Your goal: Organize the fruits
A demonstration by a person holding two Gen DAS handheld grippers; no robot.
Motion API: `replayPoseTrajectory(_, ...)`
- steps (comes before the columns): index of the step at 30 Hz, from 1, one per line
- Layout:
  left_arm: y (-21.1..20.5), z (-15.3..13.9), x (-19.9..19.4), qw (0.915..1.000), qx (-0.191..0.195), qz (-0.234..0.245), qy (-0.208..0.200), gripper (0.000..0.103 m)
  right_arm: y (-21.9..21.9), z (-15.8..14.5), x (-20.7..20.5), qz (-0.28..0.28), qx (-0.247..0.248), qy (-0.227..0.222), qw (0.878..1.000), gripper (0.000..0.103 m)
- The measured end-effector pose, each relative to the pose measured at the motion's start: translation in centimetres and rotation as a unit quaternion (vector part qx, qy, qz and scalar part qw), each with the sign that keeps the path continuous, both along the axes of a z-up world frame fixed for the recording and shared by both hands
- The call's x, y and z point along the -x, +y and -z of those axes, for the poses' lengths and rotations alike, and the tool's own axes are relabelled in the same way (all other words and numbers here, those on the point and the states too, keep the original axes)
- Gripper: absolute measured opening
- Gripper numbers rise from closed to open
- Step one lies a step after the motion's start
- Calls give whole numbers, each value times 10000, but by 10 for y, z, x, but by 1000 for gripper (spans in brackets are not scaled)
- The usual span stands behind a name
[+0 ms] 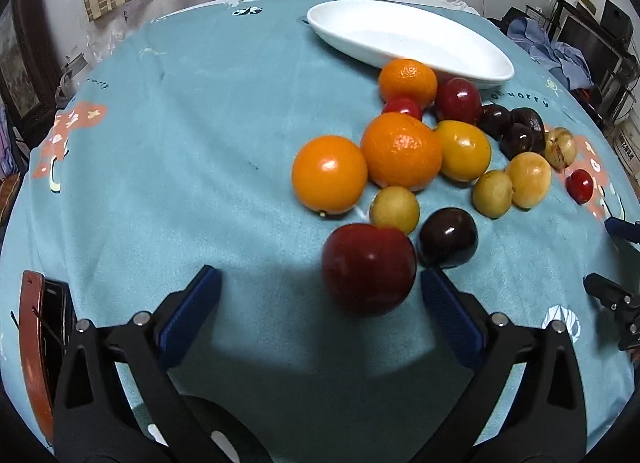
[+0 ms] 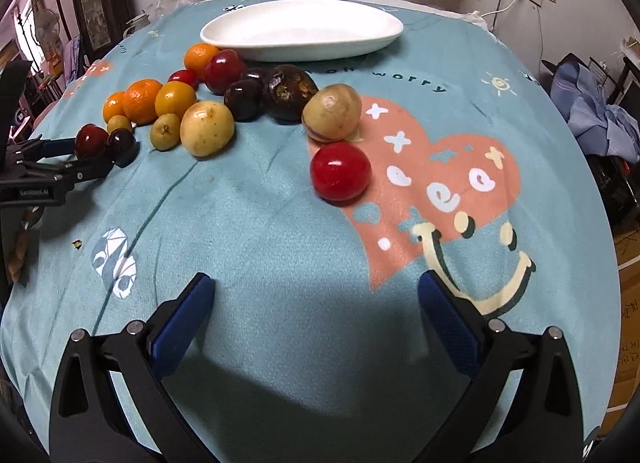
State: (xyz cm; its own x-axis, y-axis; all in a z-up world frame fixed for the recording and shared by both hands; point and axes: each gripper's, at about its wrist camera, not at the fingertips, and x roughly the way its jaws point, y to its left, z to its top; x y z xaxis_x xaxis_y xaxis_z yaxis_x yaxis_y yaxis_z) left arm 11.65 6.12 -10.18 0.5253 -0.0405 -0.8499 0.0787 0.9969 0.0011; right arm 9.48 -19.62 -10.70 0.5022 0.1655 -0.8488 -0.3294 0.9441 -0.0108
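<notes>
White and oval, the dish (image 2: 304, 29) is sitting toward the far edge of the teal tablecloth (image 1: 180, 135) and is holding nothing, so by my reading the sorting is barely starting and every fruit is still waiting to be moved. All the fruits are lying loose on the cloth in a cluster just in front of the dish: oranges (image 1: 402, 149), yellow plums (image 1: 462, 149), dark purple ones (image 1: 448, 237), brownish passion fruit (image 2: 290, 91) and small red ones. Left gripper (image 1: 320, 291) is hovering with jaws spread wide, and the big red plum (image 1: 368, 267) is sitting between its blue pads, close to the right pad, nothing clamped yet; this looks like the first pick being lined up. Right gripper (image 2: 316, 297) is likewise gaping, holding nothing, pointing at bare cloth over the printed pink heart. One red fruit (image 2: 340, 171) and a tan round fruit (image 2: 332, 111) are lying nearest it, set a little apart from the main cluster, toward the right side of the cloth. Whether the fruits are going into the dish by kind is not something I can tell.
</notes>
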Motion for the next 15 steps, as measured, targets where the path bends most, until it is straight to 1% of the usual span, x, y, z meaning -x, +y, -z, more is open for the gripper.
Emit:
replayPoseTrajectory(2, -1, -1, -1, 10000, 6, 26, 1, 101, 1, -2, -2, -136, 26, 12, 9999, 102)
replayPoseTrajectory(4, 0, -3, -1, 9999, 133, 55, -76, 101, -1, -5, -4, -175, -42, -70, 9998, 102)
replayPoseTrajectory(5, 0, -9, 2, 9988, 364, 207, -247, 101, -10, -12, -3, -38, -245, -196, 9995, 102)
replayPoseTrajectory(6, 1, -12, 6, 9981, 416, 284, -348, 101, -19, -20, -1, 46, -507, -406, 9979, 102)
replayPoseTrajectory(7, -2, -14, 8, 9976, 363, 372, -448, 101, -24, -25, -1, 51, -612, -509, 9968, 102)
replayPoseTrajectory(8, -8, -15, 8, 9972, 190, 514, -503, 101, -27, -30, 0, 66, -583, -602, 9965, 102)
replayPoseTrajectory(9, -14, -13, 6, 9967, 51, 659, -481, 97, -29, -33, 0, 76, -530, -668, 9963, 102)
replayPoseTrajectory(10, -20, -9, 4, 9957, 1, 840, -391, 90, -30, -34, 1, 70, -536, -703, 9961, 101)
replayPoseTrajectory(11, -24, -8, 3, 9947, 61, 959, -353, 84, -33, -34, 1, 59, -623, -693, 9956, 99)
replayPoseTrajectory(12, -25, -9, 3, 9939, 103, 1042, -356, 69, -35, -33, 2, 55, -689, -662, 9954, 96)
replayPoseTrajectory(13, -26, -9, 2, 9935, 86, 1063, -384, 61, -36, -31, 2, 57, -747, -626, 9952, 89)
replayPoseTrajectory(14, -24, -10, 0, 9933, 142, 1075, -391, 58, -38, -28, 1, 49, -834, -559, 9949, 82)
replayPoseTrajectory(15, -23, -10, 2, 9933, 207, 1069, -389, 56, -39, -26, 1, 36, -926, -498, 9945, 78)
